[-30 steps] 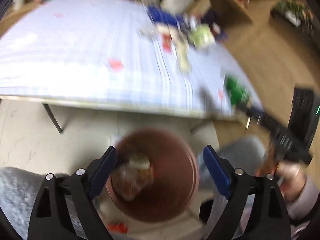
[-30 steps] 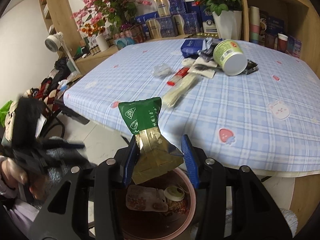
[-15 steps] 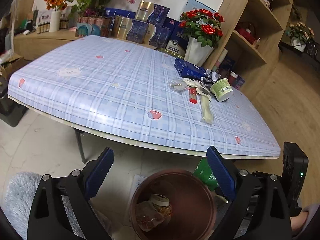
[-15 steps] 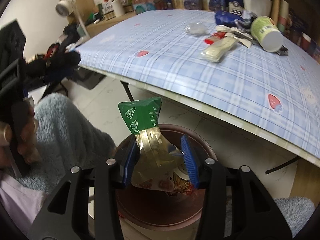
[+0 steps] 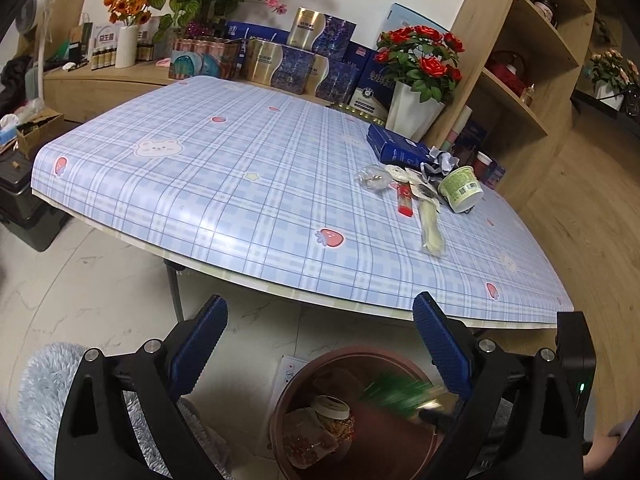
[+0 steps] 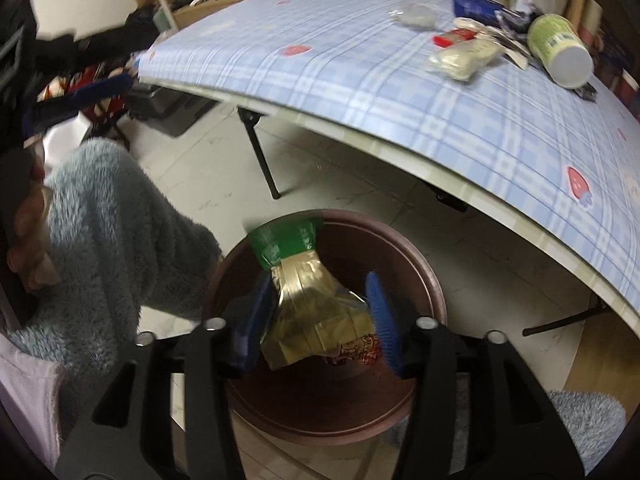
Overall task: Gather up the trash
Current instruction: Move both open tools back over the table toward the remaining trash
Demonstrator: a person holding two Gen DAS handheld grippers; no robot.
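Green-and-gold foil packet [image 6: 310, 300] hangs between the right tool's [image 6: 316, 320] opening jaws, directly over the brown bin [image 6: 424, 280] so it drops inside. The left tool [image 5: 320, 344] hovers open and empty, while more trash lies near the desk's [image 5: 240, 184] far right edge.

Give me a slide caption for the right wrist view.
Right gripper opening over the brown bin, green-and-gold wrapper between its fingers.

Red roses in a white vase [image 5: 414, 114], blue gift boxes [image 5: 300, 66], wooden shelving [image 5: 532, 68].
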